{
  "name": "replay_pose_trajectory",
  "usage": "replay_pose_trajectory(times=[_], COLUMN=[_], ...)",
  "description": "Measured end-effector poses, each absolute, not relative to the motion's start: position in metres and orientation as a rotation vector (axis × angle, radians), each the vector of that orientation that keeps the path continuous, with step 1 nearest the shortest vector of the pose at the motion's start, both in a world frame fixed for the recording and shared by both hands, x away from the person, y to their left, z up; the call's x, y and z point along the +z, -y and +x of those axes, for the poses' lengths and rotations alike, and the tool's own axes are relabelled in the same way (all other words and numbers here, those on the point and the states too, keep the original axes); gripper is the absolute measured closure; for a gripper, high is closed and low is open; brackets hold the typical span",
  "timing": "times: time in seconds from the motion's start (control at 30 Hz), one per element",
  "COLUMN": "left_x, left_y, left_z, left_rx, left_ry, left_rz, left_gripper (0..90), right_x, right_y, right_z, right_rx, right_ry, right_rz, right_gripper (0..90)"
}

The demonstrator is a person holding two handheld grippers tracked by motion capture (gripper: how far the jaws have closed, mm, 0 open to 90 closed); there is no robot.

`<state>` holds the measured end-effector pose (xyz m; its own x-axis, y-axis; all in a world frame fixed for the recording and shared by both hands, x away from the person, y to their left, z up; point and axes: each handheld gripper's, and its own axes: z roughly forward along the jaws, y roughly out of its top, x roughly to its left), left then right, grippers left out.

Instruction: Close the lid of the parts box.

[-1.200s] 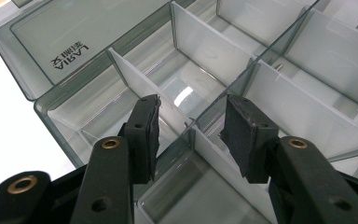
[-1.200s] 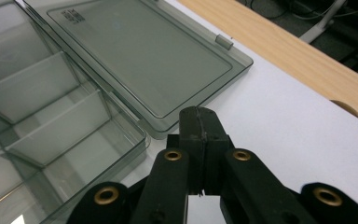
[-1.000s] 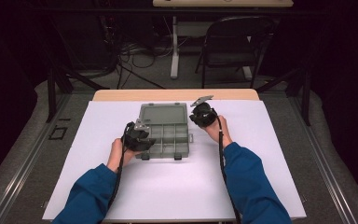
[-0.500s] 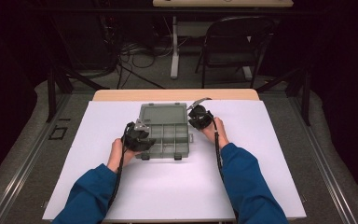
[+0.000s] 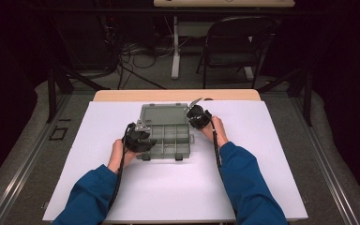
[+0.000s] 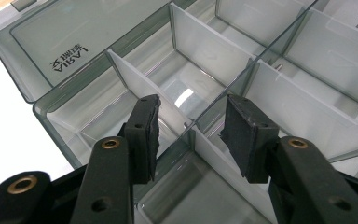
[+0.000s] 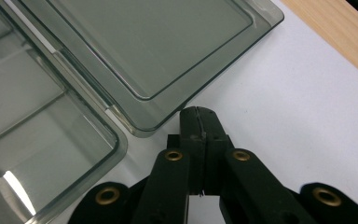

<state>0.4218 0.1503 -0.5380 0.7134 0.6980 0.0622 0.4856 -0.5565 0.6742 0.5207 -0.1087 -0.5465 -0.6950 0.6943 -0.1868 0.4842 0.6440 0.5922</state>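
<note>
A clear grey compartment box (image 5: pixel 171 136) lies on the white table with its lid (image 5: pixel 163 115) folded flat behind it. My left gripper (image 5: pixel 143 140) hovers over the box's front left corner. In the left gripper view it (image 6: pixel 191 123) stands open, its pads (image 6: pixel 144 130) on either side of a thin divider wall (image 6: pixel 200 144) without pressing on it. The compartments I can see hold nothing. My right gripper (image 5: pixel 194 112) is at the box's right side, by the lid's corner. In the right gripper view it (image 7: pixel 198 122) is shut on nothing, its tip just off the lid's rounded corner (image 7: pixel 144 42), above the white table.
White table top (image 5: pixel 178 187) spreads in front of and beside the box. A wooden strip (image 5: pixel 176 95) runs along the table's far edge. Beyond it stand a folding chair (image 5: pixel 234 42) and a desk leg with cables on the floor.
My right gripper has drifted a little left and down toward the lid's corner. The left gripper and the box have stayed put.
</note>
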Motion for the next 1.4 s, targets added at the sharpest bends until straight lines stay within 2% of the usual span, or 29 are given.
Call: replay_pose_trajectory(times=[0.63, 1.4], left_x=[-0.539, -0.539], left_y=[-0.151, -0.15], left_z=[0.423, 0.423], left_rx=[0.429, 0.43], left_ry=[-0.876, -0.885], left_rz=[2.28, 2.276], left_gripper=[56.5, 56.1], right_x=[-0.551, -0.53], right_y=[0.114, 0.119], right_z=[0.524, 0.517], right_rx=[0.853, 0.998], right_ry=[-2.416, -2.274], right_rz=[1.005, 0.956], right_gripper=[90.0, 90.0])
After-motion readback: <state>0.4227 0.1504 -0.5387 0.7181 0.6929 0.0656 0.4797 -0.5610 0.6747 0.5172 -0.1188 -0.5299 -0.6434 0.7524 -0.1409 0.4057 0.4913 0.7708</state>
